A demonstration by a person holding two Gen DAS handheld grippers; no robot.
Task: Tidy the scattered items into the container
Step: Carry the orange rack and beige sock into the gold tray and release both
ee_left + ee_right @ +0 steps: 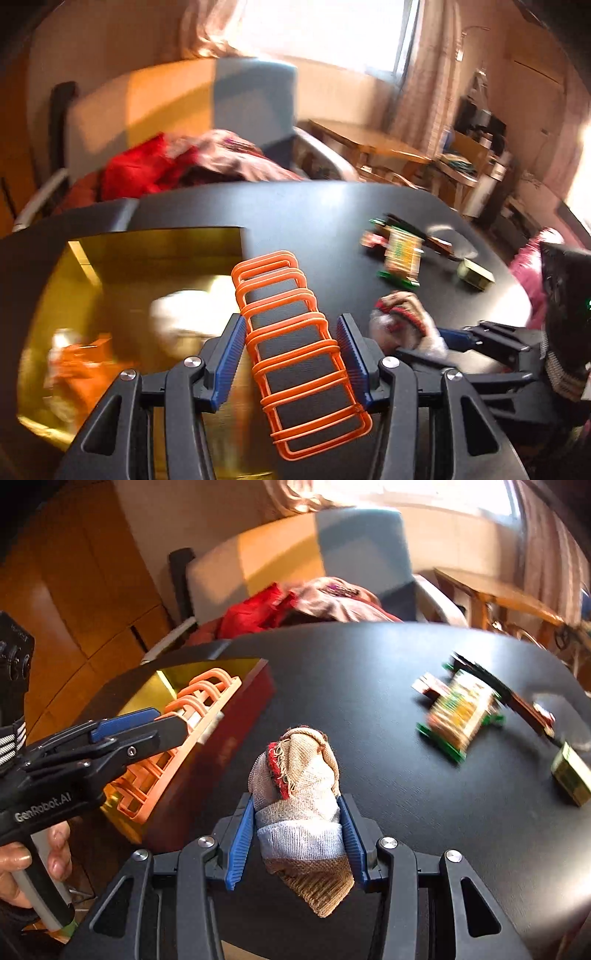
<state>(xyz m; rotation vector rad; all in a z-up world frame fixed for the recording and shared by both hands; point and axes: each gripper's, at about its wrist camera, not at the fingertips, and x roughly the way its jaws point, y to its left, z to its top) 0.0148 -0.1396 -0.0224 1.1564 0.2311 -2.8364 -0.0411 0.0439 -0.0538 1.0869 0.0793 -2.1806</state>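
Gripping the orange rack (299, 354) in our left gripper (291, 354), we hold it over the gold-lined box (255, 698). Beside that box, our right gripper (299, 845) clamps a rolled sock (303, 812). "GenRobot.AI" marks the left gripper's body.

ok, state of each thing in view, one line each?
left gripper: shut on the orange rack
orange rack: held, tilted over the box rim
right gripper: shut on the rolled sock
rolled sock: held above the table, outside the box
box: open, gold inside, items already in it
snack packets: loose on the table
small green box: on the table, closed
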